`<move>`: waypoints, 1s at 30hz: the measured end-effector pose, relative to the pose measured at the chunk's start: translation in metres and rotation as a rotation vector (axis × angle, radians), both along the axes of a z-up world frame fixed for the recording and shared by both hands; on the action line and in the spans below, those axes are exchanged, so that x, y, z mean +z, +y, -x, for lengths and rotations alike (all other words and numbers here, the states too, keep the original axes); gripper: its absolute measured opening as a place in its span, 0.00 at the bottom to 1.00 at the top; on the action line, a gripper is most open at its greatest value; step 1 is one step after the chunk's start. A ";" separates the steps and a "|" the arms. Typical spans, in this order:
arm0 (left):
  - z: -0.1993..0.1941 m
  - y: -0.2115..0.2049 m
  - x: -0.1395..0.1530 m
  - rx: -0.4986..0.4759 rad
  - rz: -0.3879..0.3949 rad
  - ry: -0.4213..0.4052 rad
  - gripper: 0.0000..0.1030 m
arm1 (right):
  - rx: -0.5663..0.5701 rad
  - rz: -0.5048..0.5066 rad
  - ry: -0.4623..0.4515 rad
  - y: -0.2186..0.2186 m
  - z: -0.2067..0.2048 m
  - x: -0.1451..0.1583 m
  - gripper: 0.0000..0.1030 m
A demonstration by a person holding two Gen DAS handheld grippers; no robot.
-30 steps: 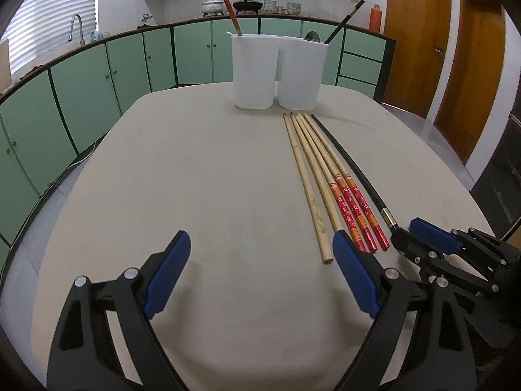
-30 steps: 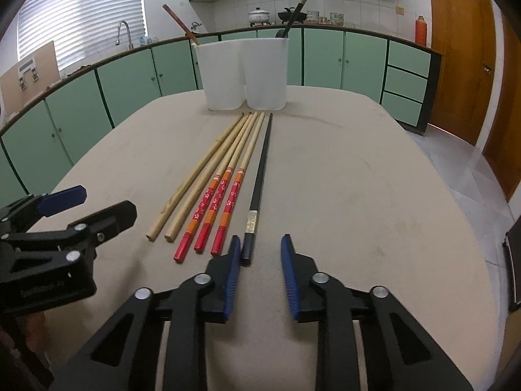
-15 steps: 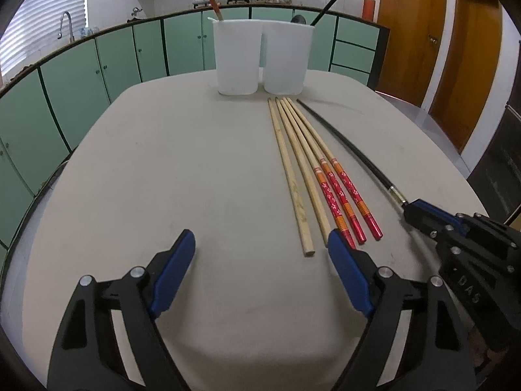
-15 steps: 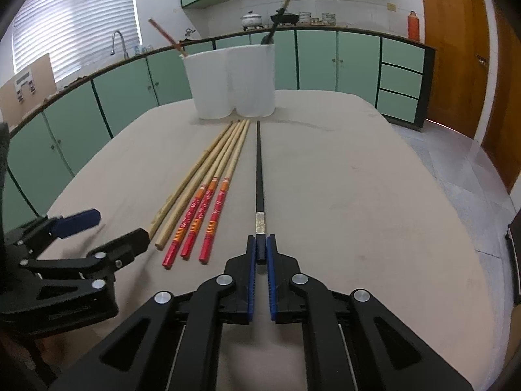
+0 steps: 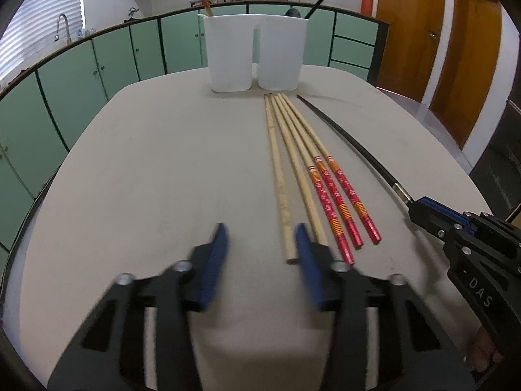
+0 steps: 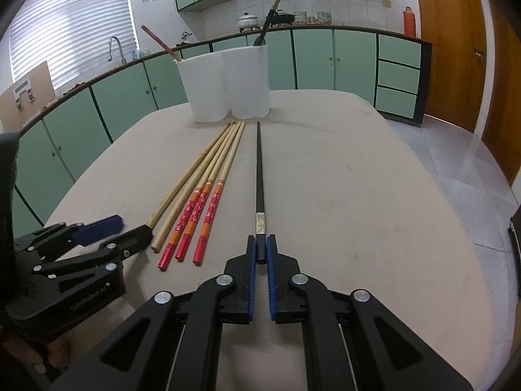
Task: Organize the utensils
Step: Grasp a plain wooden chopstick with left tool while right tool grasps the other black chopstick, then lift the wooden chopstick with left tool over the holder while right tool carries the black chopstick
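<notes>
Lettering on the black body of my right hand-held gripper [image 6: 261, 251] reads "DAS" in the left wrist view; the pale print on my left hand-held gripper [image 5: 260, 251] is too blurred in the right wrist view to read. No other writing is legible; the long black chopstick [image 6: 259, 176] carries a pale patterned band near its butt, its detail unreadable.

My right hand-held gripper is clamped on the butt end of the long black chopstick, blue pads pressed to either side; the stick runs straight ahead, its tip near the white plastic twin-compartment utensil holder [image 6: 228, 81]. My left hand-held gripper is parted with nothing between the blue pads, its right pad just beside the butt of the nearest of two plain bamboo chopsticks [image 5: 280, 176].

Three bamboo chopsticks with red floral handles and orange bands [image 5: 338, 195] lie beside the plain pair, all five side by side, tips toward the holder. The black one lies apart, to their right.

The holder stands at the far end of the beige, rounded surface [image 6: 358, 195]. A red-handled chopstick [image 6: 156, 40] leans out of its left compartment, a black one [image 6: 272, 13] out of its right.

Room: kitchen, pale green cabinets [image 5: 81, 75] under a dark counter edge, tap [image 6: 114, 45], window blinds [image 6: 71, 19], white wall tiles, pots on the counter, orange flask [image 6: 409, 21], brown wooden doors [image 5: 410, 29].
</notes>
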State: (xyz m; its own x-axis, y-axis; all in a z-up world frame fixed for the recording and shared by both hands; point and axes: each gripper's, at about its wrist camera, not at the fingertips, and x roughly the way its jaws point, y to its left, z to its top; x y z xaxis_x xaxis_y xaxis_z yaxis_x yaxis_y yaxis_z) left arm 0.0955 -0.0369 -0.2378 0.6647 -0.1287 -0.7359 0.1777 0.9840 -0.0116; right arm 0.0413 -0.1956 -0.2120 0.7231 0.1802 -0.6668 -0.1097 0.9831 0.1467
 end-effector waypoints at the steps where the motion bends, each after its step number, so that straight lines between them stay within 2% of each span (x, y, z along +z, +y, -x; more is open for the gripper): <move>1: 0.000 -0.002 0.000 -0.014 0.006 0.003 0.20 | 0.000 -0.002 -0.001 0.000 0.000 0.000 0.06; 2: 0.000 -0.003 0.000 -0.028 0.013 0.009 0.06 | 0.001 -0.002 -0.001 0.000 0.000 0.001 0.06; 7: 0.001 -0.004 0.004 -0.043 0.022 0.012 0.06 | 0.004 0.003 -0.020 0.000 0.002 0.007 0.06; 12: 0.004 -0.001 0.019 -0.035 0.032 -0.022 0.06 | 0.001 -0.009 -0.051 -0.003 0.003 0.022 0.06; 23: 0.010 0.006 0.073 -0.030 0.058 -0.159 0.06 | 0.005 -0.028 -0.145 -0.011 0.004 0.064 0.06; 30: 0.009 0.008 0.122 -0.041 0.083 -0.266 0.06 | 0.012 -0.065 -0.223 -0.021 -0.005 0.108 0.06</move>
State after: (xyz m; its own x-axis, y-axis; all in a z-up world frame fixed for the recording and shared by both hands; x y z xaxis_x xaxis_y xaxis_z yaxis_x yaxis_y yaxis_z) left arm 0.0863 -0.0284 -0.1156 0.8259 -0.2119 -0.5224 0.2246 0.9736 -0.0399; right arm 0.0458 -0.2165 -0.1038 0.8488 0.2275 -0.4774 -0.1586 0.9707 0.1806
